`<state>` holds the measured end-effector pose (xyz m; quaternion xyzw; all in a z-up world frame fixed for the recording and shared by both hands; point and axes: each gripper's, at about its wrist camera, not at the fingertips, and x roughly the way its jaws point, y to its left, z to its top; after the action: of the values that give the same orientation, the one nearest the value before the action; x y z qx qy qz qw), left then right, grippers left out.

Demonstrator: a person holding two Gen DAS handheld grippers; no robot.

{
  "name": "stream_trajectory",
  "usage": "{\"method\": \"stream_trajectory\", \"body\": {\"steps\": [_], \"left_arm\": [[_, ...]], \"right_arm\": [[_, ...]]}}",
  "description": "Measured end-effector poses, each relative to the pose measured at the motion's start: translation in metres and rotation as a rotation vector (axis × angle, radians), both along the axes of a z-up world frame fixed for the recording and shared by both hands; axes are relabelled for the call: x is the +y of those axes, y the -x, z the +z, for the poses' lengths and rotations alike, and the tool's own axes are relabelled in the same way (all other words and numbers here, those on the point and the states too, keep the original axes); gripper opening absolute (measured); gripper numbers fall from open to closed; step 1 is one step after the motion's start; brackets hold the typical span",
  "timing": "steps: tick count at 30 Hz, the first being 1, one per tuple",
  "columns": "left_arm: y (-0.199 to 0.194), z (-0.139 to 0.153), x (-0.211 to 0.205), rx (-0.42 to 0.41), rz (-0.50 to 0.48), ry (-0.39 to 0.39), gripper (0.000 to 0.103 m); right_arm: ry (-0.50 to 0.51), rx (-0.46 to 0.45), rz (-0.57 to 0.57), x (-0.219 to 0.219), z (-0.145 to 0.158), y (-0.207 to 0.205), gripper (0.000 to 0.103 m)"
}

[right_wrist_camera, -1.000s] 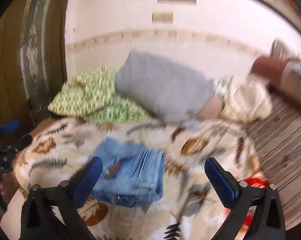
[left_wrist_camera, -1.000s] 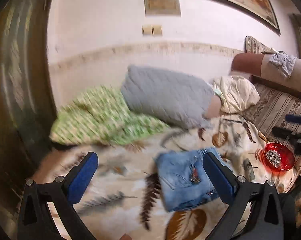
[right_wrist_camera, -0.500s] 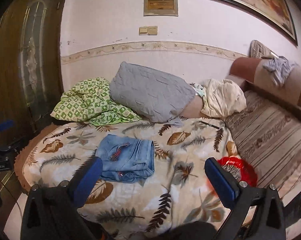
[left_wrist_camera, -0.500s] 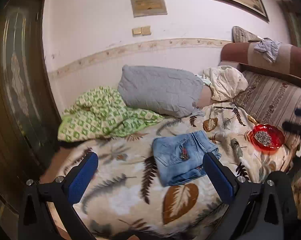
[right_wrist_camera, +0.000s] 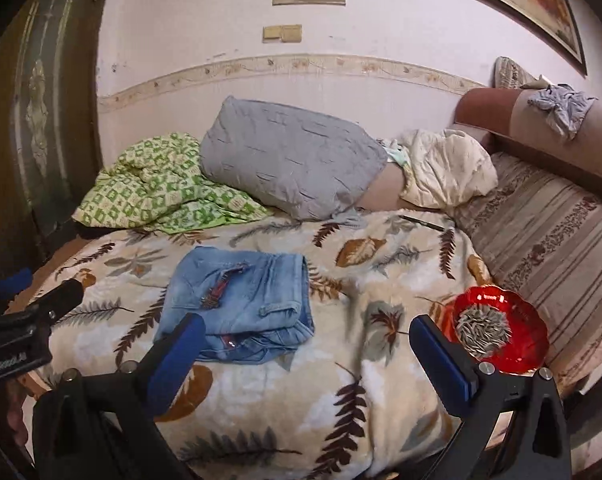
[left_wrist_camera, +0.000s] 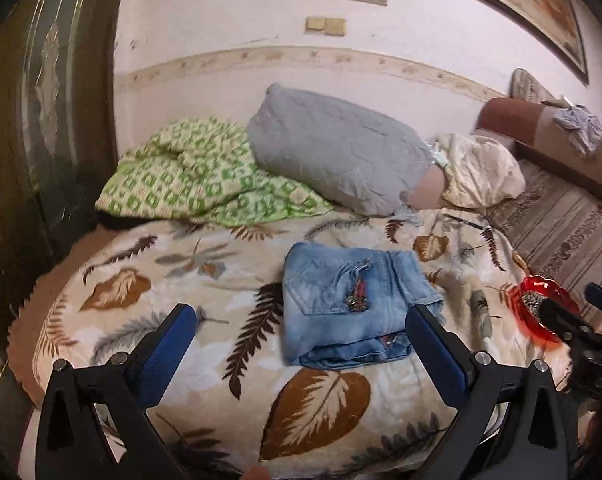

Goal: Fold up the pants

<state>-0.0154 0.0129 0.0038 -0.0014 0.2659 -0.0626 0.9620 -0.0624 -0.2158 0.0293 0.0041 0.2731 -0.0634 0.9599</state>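
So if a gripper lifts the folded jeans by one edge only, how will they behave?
Probably floppy: the folded jeans are soft layered denim, so the layers would likely sag and unfold. They look fairly heavy for their size. The plush leaf blanket may drag on them if pushed.

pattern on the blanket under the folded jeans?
Cream plush blanket with brown, tan and grey leaf and feather prints; clearest in the right wrist view.
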Motion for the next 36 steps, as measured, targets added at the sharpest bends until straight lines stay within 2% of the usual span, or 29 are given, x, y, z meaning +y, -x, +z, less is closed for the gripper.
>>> {"method": "stream_trajectory", "body": {"steps": [4,7,36], "left_arm": [[-0.002,-0.009,-0.007,0.010,-0.008,-0.058,0.103],[-0.002,-0.012,-0.012,0.017,-0.021,-0.067,0.103],[0.003,-0.020,-0.022,0.076,-0.066,-0.036,0.103]], "right_arm": [[-0.008,0.022,-0.027,-0.004,-0.004,-0.003,0.103],[-0.020,0.044,-0.034,-0.005,-0.008,-0.005,0.103],[-0.034,0.093,-0.040,-0.002,-0.017,-0.002,0.103]]}}
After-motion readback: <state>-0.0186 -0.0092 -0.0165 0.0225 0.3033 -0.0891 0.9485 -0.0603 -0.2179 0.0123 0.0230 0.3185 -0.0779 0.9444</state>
